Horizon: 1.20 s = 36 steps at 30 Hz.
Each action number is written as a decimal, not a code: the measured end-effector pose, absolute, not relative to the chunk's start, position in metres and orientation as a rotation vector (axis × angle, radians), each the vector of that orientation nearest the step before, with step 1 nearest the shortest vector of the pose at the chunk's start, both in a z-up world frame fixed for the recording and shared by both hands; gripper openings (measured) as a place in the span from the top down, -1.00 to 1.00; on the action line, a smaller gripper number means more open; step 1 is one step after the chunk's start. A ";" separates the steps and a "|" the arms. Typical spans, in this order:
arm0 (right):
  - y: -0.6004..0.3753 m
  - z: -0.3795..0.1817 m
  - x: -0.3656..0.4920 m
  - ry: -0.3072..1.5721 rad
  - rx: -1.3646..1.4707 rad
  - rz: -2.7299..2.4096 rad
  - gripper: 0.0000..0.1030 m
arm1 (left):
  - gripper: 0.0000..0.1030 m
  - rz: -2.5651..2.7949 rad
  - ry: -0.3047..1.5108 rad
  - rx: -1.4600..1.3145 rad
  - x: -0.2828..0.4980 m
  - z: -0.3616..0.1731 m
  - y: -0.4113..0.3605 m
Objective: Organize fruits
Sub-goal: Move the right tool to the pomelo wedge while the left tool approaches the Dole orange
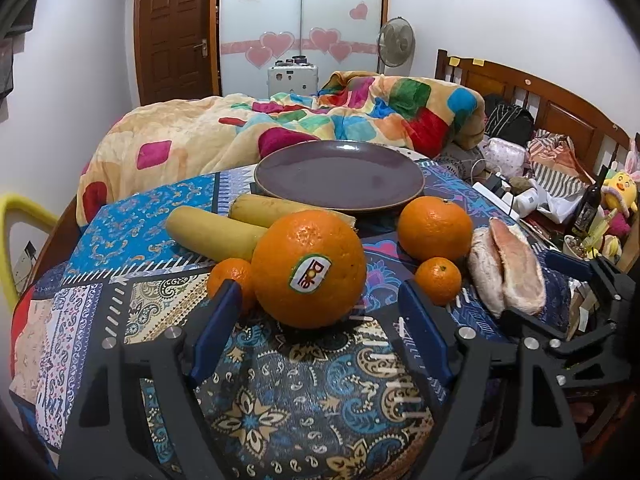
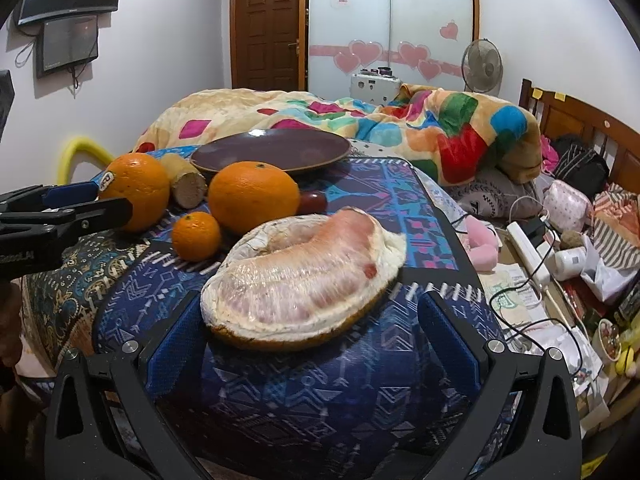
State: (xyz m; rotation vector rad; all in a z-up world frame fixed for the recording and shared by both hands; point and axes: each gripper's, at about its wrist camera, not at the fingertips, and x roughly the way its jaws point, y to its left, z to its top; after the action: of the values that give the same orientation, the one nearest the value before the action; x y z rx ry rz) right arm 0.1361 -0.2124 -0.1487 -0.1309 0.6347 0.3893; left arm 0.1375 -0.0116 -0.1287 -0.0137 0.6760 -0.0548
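Note:
A large orange with a sticker (image 1: pixel 308 268) stands on the patterned cloth between the fingers of my left gripper (image 1: pixel 320 304); a gap shows on both sides, so it is open. In the right wrist view my right gripper (image 2: pixel 310 320) is open around a peeled pomelo piece (image 2: pixel 304 276), with its pads a little apart from the pomelo. Behind lie a second orange (image 1: pixel 436 228), two small mandarins (image 1: pixel 438 280) (image 1: pixel 232 276) and two yellow banana pieces (image 1: pixel 216 232). The purple plate (image 1: pixel 340 176) at the far side holds nothing.
A small dark red fruit (image 2: pixel 312 202) lies by the plate. A bed with a colourful blanket (image 1: pixel 360 116) is behind the table. Cables, bags and a bottle (image 1: pixel 592 200) crowd the right side. A yellow chair back (image 1: pixel 16 216) stands at the left.

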 end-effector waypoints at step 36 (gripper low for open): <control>-0.239 -0.141 0.135 0.667 -0.059 0.450 -0.08 | 0.52 -0.039 0.659 -0.015 0.123 -0.108 0.000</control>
State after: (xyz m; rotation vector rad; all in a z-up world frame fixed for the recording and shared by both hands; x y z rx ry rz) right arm 0.1354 -0.2385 -0.1409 -0.0590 0.6674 0.4496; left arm 0.1228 0.0004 -0.1081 -0.0153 0.6588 -0.0394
